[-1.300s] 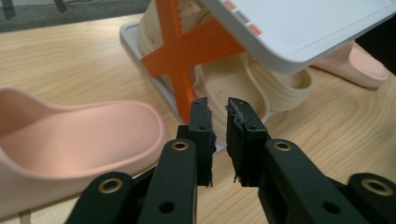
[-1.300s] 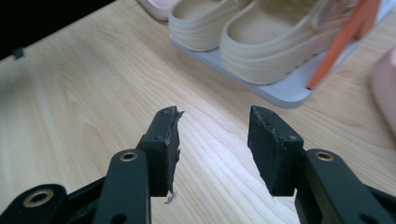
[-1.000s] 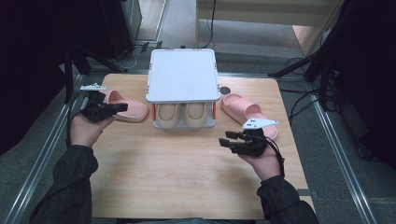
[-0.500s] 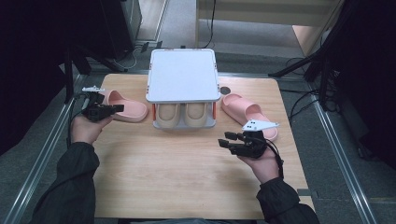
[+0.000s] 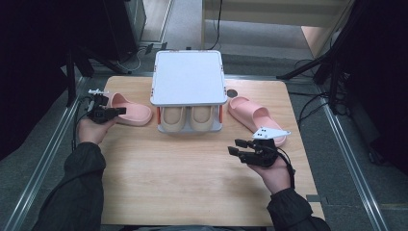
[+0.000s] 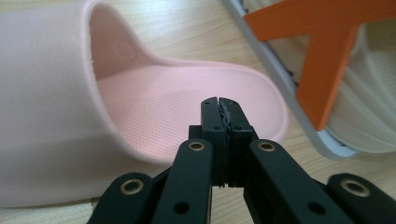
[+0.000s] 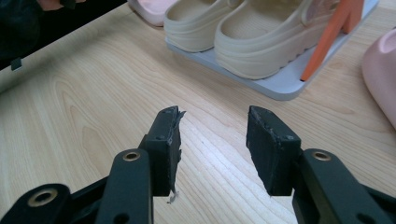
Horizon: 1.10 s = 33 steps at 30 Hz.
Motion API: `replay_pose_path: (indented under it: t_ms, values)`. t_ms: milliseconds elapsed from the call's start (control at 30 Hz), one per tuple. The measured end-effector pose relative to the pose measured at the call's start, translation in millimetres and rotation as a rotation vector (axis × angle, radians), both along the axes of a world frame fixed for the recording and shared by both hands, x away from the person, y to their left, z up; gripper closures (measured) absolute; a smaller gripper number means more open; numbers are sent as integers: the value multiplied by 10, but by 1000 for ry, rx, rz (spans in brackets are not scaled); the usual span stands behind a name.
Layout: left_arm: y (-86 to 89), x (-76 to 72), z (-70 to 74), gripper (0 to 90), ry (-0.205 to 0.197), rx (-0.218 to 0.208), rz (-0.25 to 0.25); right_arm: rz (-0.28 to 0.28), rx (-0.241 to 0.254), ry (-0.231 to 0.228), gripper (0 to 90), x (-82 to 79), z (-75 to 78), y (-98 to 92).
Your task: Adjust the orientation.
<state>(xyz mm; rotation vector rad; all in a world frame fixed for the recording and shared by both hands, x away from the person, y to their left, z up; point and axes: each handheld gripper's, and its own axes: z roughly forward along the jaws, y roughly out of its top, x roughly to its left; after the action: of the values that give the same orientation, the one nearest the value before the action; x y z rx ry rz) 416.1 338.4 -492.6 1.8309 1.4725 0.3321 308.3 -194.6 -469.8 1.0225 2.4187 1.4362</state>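
Observation:
A pink slipper (image 5: 132, 113) lies on the wooden table left of a two-shelf shoe rack (image 5: 188, 77). My left gripper (image 5: 122, 110) hovers at its open heel end, jaws shut with nothing between them; in the left gripper view the closed tips (image 6: 220, 105) hang just above the slipper's insole (image 6: 177, 107). A second pink slipper (image 5: 252, 115) lies right of the rack. My right gripper (image 5: 234, 147) stands open over bare wood in front of it, nothing between its pads (image 7: 212, 126). A pair of cream clogs (image 5: 187, 118) sits on the rack's lower shelf (image 7: 275, 86).
The rack has a white top board and orange side supports (image 6: 327, 60) close to the left slipper's heel. The table's left edge (image 5: 103, 144) runs beside my left forearm. Bare wood (image 5: 183, 178) stretches between the rack and the near edge.
My left gripper has sunk a little and drawn slightly back toward the left slipper's heel end, still shut. The right gripper has stayed where it was.

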Motion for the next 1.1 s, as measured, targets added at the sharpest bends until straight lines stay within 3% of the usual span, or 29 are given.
replay_pose_path:
  t_ms: [167,400,500,567,733,1100]
  values:
    - [-2,78,-67,895,7,24,19,-15,1,0,556,-23,-3,-39]
    - [88,128,-206,895,37,-3,50,-27,-1,8,554,-40,-12,-61]
    - [131,118,-236,896,31,-34,58,-26,-2,7,554,-42,-12,-62]
    - [103,100,-225,895,25,-3,58,-24,-5,10,554,-39,-15,-54]
    - [132,76,-225,895,34,-18,62,-18,-6,15,554,-29,-19,-29]
    - [216,-68,-217,895,44,-4,62,16,-7,15,555,33,-17,59]
